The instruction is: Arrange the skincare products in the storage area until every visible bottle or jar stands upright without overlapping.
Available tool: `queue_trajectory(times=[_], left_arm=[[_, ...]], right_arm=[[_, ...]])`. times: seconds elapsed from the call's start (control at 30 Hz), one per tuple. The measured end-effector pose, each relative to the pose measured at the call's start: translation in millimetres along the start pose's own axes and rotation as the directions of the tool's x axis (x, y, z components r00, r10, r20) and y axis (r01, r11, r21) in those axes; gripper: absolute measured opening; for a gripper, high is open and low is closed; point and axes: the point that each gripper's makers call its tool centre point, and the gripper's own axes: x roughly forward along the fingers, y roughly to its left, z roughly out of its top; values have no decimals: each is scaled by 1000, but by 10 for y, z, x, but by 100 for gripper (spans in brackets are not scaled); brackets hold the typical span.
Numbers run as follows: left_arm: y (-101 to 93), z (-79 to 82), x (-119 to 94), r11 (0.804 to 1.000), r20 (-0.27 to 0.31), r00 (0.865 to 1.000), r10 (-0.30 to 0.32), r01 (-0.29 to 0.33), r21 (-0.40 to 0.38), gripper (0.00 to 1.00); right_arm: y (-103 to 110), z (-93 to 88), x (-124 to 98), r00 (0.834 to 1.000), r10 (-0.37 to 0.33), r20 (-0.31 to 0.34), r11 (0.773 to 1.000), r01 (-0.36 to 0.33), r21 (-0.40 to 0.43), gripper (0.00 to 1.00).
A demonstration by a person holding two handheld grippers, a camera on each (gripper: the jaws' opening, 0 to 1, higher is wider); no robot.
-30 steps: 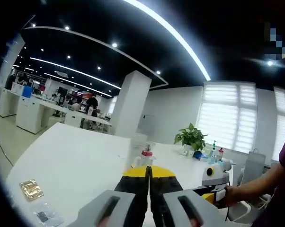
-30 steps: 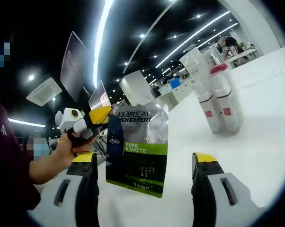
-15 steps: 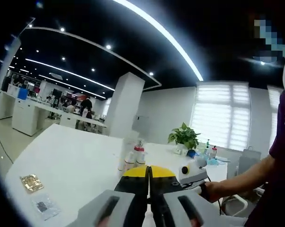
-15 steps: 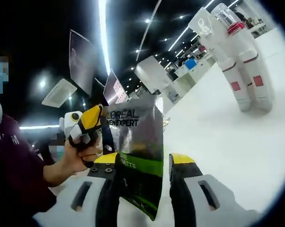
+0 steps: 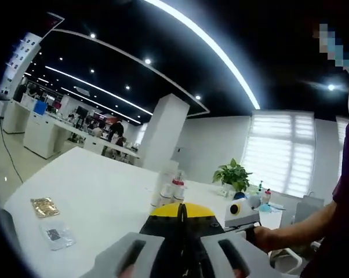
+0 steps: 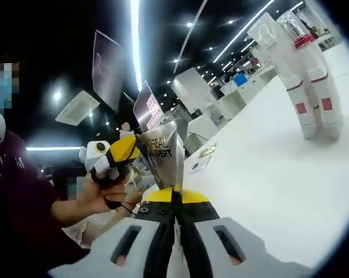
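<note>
Skincare bottles [image 6: 311,87] — two white ones with red bands and clear caps — are standing upright side by side far out on the white desk [image 6: 267,191], so that part looks sorted to me. They also show in my left view [image 5: 170,191], small and hard to read past the tongs.

What's left is the L'Oreal pouch [image 6: 163,153]. My right tongs [image 6: 175,208] are clamped shut on its lower edge, holding it up off the desk, so it hasn't got a spot yet. I'd guess it goes down somewhere near the bottles without touching them.

My left tongs [image 5: 183,217] are closed too, with nothing I can see between them. My left hand [image 6: 108,188] shows beside the pouch.

Hard to make out — the pouch's lower half is hidden behind my tongs, and two little packets [image 5: 50,220] at the desk's edge are too small to identify.
</note>
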Motion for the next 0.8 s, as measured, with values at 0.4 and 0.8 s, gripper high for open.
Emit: queue_trajectory(times=[0.4, 0.8], left_arm=[[-54, 16, -120, 999, 39, 999, -1, 0, 34, 40], [-186, -276, -100, 997, -41, 997, -69, 67, -44, 65]], right_arm=[[211, 4, -27, 998, 68, -1, 996, -68, -48, 0], [473, 421, -178, 976, 183, 115, 979, -170, -115, 0]])
